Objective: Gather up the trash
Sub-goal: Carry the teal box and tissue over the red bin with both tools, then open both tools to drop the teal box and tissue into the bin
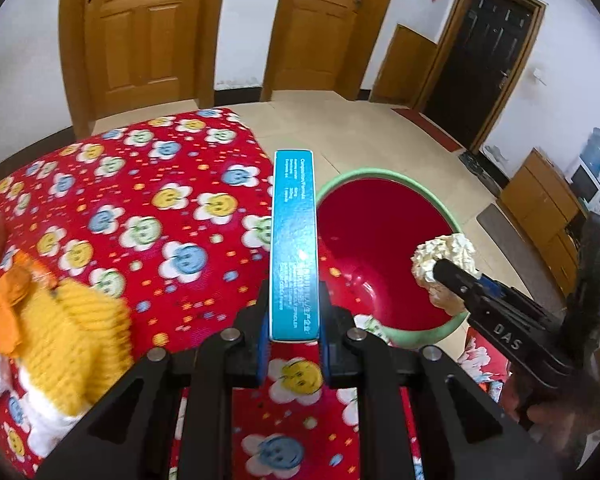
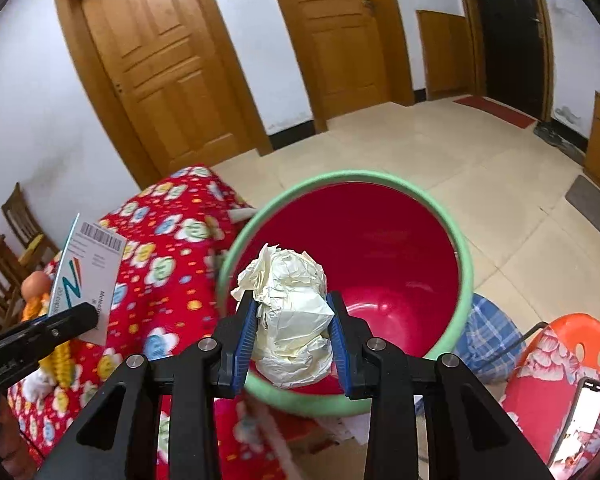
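The left gripper [image 1: 294,340] is clamped narrow on one teal carton [image 1: 294,240], gripped by its thin sides near the lower end so that its length projects forward along the fingers. The right gripper [image 2: 294,344] holds one crumpled paper ball [image 2: 290,316] between its blue pads [image 2: 247,340], jaws partly closed to the width of the wad.

Both items are carried clear of the table, judged as positioning for release into the bin. The paper ball hangs over the near rim of the single red bin [image 2: 466,280] with a green rim; the carton is beside that rim, over the edge of the flower-print tablecloth [image 1: 140,200].

Count: two grippers, two trash items, one bin. One yellow knitted doll [image 1: 76,344] lies on the cloth, probably not trash. Two wooden doors [image 1: 140,28] stand behind.
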Motion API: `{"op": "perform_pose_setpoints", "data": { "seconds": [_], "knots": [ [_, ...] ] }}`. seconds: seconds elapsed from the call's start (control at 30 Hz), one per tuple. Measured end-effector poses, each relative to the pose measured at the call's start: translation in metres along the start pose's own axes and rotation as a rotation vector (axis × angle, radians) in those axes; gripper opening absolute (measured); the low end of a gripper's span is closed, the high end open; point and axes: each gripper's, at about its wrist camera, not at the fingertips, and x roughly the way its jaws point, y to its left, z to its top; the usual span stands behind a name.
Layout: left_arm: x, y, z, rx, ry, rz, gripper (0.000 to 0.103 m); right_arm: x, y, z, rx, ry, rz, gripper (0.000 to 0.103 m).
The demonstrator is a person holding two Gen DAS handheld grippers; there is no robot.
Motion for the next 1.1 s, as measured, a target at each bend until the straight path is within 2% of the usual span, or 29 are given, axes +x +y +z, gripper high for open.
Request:
{"op": "perform_pose_setpoints", "data": {
  "seconds": [0.23, 0.47, 0.77, 0.83, 0.9, 1.03, 1.1],
  "knots": [
    [0.025, -0.02, 0.007, 0.026, 0.039, -0.025, 0.018, 0.017, -0.024, 0.004, 0.047, 0.014, -0.034, 0.039],
    [0.04, -0.037, 0.014, 0.055, 0.051, -0.046, 0.018, 0.018, -0.039, 0.003, 0.073, 0.011, -0.037, 0.054],
    [0.055, -0.052, 0.018, 0.087, 0.054, -0.066, 0.018, 0.012, -0.05, 0.001, 0.108, 0.001, -0.052, 0.059],
    [0.056, -0.053, 0.018, 0.091, 0.052, -0.072, 0.025, 0.01, -0.051, 0.001, 0.114, -0.002, -0.056, 0.06],
    [0.054, -0.052, 0.018, 0.083, 0.046, -0.067, 0.041, 0.008, -0.052, 0.0, 0.119, -0.007, -0.054, 0.062],
    [0.05, -0.047, 0.019, 0.065, 0.033, -0.057, 0.044, 0.001, -0.052, -0.002, 0.132, -0.021, -0.043, 0.063],
    [0.046, -0.043, 0.02, 0.051, 0.027, -0.049, 0.05, -0.003, -0.051, -0.002, 0.129, -0.027, -0.039, 0.063]
  ]
}}
